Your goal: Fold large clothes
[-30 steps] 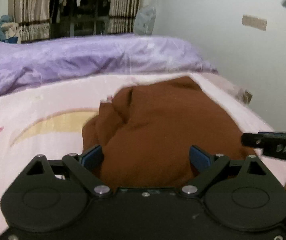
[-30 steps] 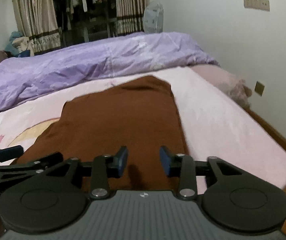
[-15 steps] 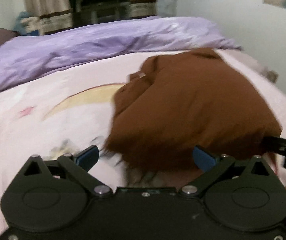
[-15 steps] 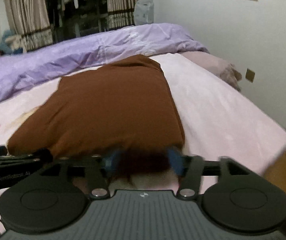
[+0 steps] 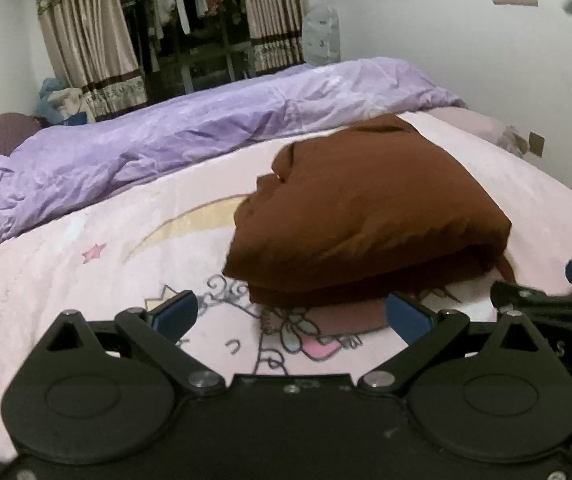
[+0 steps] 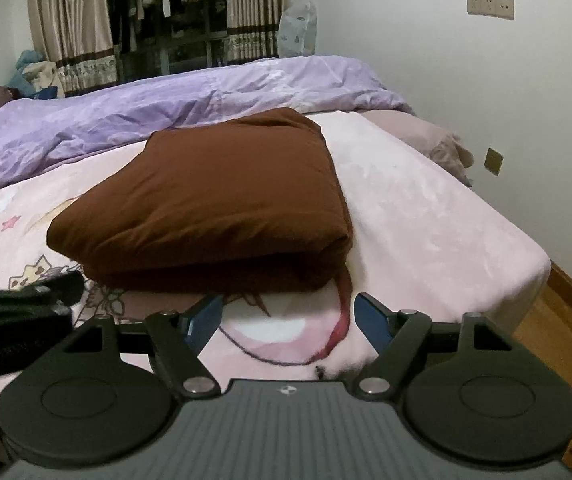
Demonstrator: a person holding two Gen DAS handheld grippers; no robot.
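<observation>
A brown garment (image 5: pixel 370 208) (image 6: pixel 213 196) lies folded in a thick stack on the pink printed bed sheet (image 5: pixel 97 264) (image 6: pixel 426 224). My left gripper (image 5: pixel 290 314) is open, with only sheet between its blue pads (image 5: pixel 173 312), just short of the stack's near edge. My right gripper (image 6: pixel 288 318) is close in front of the same edge; its jaws are opening and hold nothing. Each gripper shows at the side of the other's view: the right one's finger (image 5: pixel 546 300) and the left one's finger (image 6: pixel 25 292).
A rumpled purple duvet (image 5: pixel 189 140) (image 6: pixel 165 108) lies across the bed behind the garment. The white wall runs along the right side, with a pillow (image 6: pixel 438 140) against it. The bed's right edge drops to a wooden floor (image 6: pixel 558 320). Curtains and hanging clothes stand at the back.
Both grippers drew back from the brown garment, which now lies clear of their fingers as a folded stack. The right gripper's jaws went from narrow to wide.
</observation>
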